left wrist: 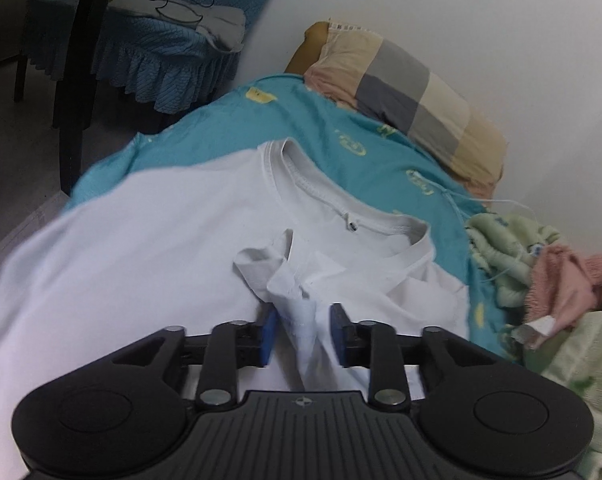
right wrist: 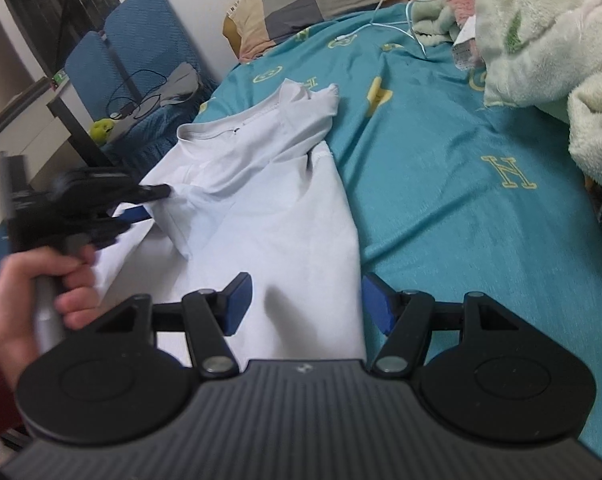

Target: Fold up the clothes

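A white cotton T-shirt (right wrist: 261, 200) with a ribbed round collar lies partly folded on the bed's teal printed sheet (right wrist: 461, 208), beside a fluffy pale-green blanket (right wrist: 541, 40) and a checked pillow (left wrist: 413, 92). The left hand-held gripper (left wrist: 305, 330), gripped by a hand (right wrist: 33, 280), stands half open, a crumpled sleeve bunch between its blue pads, apparently loose. The right hand-held gripper (right wrist: 307, 304) hangs wide open over the shirt's smooth lower edge, holding nothing.

Dim, soft indoor light; fisheye-bent edges; left tool (right wrist: 141, 204) seemingly motion-blurred.
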Available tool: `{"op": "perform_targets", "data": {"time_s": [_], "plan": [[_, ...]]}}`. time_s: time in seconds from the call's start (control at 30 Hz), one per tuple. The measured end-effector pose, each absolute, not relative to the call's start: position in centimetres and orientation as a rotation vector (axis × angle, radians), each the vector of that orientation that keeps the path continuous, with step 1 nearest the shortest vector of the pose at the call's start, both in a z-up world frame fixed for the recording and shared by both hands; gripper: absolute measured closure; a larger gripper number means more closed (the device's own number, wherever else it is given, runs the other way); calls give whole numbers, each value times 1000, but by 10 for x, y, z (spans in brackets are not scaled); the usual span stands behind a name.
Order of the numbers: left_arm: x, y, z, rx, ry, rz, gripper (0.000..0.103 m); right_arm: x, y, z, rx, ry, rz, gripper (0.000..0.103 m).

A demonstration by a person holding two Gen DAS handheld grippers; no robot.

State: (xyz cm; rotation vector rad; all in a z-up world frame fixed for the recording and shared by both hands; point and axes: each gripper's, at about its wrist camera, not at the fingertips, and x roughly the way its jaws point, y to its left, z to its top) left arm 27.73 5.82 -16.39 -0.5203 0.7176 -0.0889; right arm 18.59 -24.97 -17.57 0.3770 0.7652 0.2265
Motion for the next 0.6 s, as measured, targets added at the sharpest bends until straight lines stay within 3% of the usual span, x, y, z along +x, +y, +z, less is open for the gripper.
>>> {"op": "perform_targets", "data": {"time_s": [0.1, 0.13, 0.4, 0.6], "plan": [[245, 100, -143, -610, 712, -46, 23, 181, -251, -169, 375, 742, 232, 39], [235, 118, -138, -640, 720, -9, 19, 180, -251, -166, 375, 735, 232, 39], [175, 246, -157, -949, 798, 190, 20, 168, -247, -158, 371, 723, 230, 39], [167, 264, -208, -1152, 866, 112, 31, 165, -242, -161, 367, 744, 216, 39]]}}
